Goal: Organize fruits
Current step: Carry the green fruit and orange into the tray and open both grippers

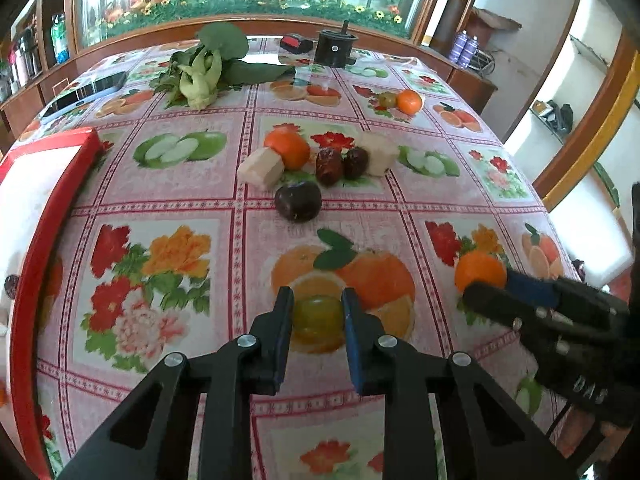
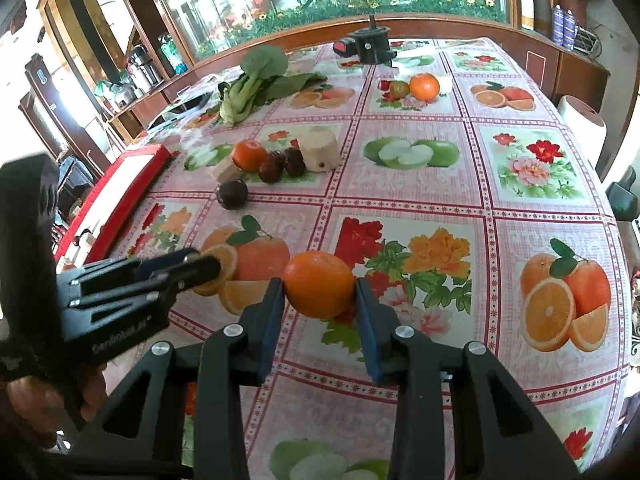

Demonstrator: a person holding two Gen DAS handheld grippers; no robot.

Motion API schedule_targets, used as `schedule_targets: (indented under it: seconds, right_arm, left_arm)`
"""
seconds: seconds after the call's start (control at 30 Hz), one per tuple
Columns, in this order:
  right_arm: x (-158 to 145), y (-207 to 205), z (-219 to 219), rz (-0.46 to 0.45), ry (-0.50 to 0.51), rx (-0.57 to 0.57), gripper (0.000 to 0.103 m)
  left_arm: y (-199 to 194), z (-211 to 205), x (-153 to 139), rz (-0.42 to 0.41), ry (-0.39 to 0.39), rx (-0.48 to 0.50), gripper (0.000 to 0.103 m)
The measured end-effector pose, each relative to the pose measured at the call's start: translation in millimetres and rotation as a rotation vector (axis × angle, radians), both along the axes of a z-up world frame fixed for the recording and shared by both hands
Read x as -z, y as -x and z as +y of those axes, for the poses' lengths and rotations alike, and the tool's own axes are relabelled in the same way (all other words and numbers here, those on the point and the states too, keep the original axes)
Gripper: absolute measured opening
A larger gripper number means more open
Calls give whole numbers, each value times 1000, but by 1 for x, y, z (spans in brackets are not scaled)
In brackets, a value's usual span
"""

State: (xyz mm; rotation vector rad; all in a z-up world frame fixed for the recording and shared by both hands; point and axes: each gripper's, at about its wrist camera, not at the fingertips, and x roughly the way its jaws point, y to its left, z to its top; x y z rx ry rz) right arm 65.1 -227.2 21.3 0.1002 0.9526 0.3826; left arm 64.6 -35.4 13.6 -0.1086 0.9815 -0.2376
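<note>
In the left wrist view my left gripper [image 1: 316, 312] is shut on a small green-yellow fruit [image 1: 318, 318], low over the flowered tablecloth [image 1: 160, 200]. My right gripper [image 2: 320, 292] is shut on an orange [image 2: 320, 284]; that orange [image 1: 479, 270] also shows at the right of the left wrist view. Mid-table lies a cluster: an orange [image 1: 288, 148], two red dates [image 1: 330, 166], two pale cut chunks [image 1: 262, 168] and a dark purple fruit [image 1: 298, 202]. Farther back another orange [image 1: 410, 102] sits beside a green-brown fruit [image 1: 387, 99].
A red-rimmed tray [image 1: 48, 184] lies along the table's left side. Leafy greens [image 1: 200, 76], a black cylinder [image 1: 335, 48] and a red-black box [image 1: 296, 43] stand at the back. A hand [image 2: 92, 396] holds the left gripper's handle. A paper roll [image 2: 580, 120] stands off the table's right edge.
</note>
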Motion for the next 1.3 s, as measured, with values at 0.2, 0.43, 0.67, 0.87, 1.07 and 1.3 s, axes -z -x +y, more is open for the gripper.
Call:
schedule_targets:
  seconds: [0.2,0.43,0.67,0.87,1.07,1.3]
  right_arm:
    - [-2,8,13,13,24,-12,37]
    - [-5,10,48,32,21,-40,37]
    - [-12,13,94,8,53,-96,37]
    - [-12,15,119,13,87,-117,37]
    - [-21,14,137,8,73,-127,37]
    - [-37,6,177,-8,55,-173,37]
  left_arm:
    - [21,16,-8,-11,39,17,24]
    - [33,39,-20,-33,59,5,24]
    - [40,70,-25,-46,63,-22,24]
    - [43,96,-23,-47,79,-43,24]
    - [44,115,-26,-49,103,-70,24]
    - [44,144,-37,-75,117,-110,24]
